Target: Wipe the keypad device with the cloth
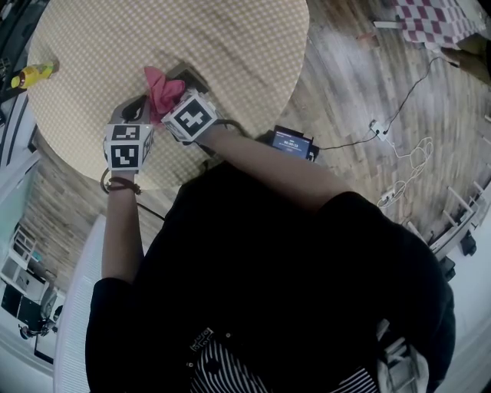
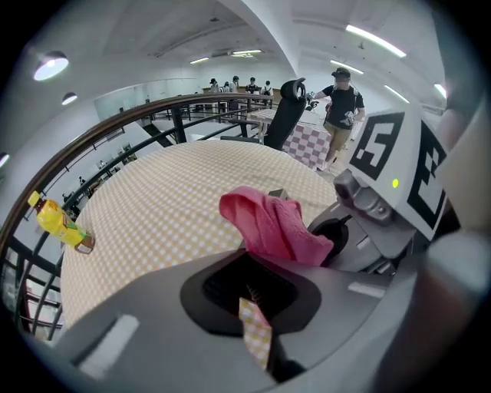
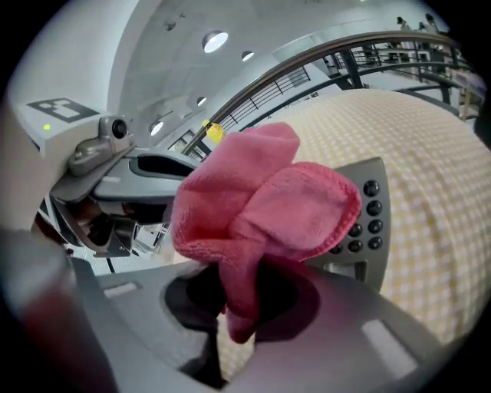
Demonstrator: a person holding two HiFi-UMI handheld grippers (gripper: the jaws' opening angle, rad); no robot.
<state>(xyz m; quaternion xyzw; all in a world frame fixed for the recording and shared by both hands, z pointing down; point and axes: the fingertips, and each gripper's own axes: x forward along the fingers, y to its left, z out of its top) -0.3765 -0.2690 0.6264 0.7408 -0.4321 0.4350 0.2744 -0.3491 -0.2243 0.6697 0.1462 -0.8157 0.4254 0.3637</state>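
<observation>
Our right gripper clamps the pink terry cloth, masking the grey keypad device. Our left gripper is closed and empty. A yellow bottle lies at ten o'clock.

Round table, yellow-checked cover: upper left of the head view. Yellow bottle at its left edge. Wood-plank floor to the right, white cables and a power strip lying on it. Red-and-white checked table: upper right corner. Dark curved railing beyond the round table, left gripper view. White ceiling with strip lights, upper right.
</observation>
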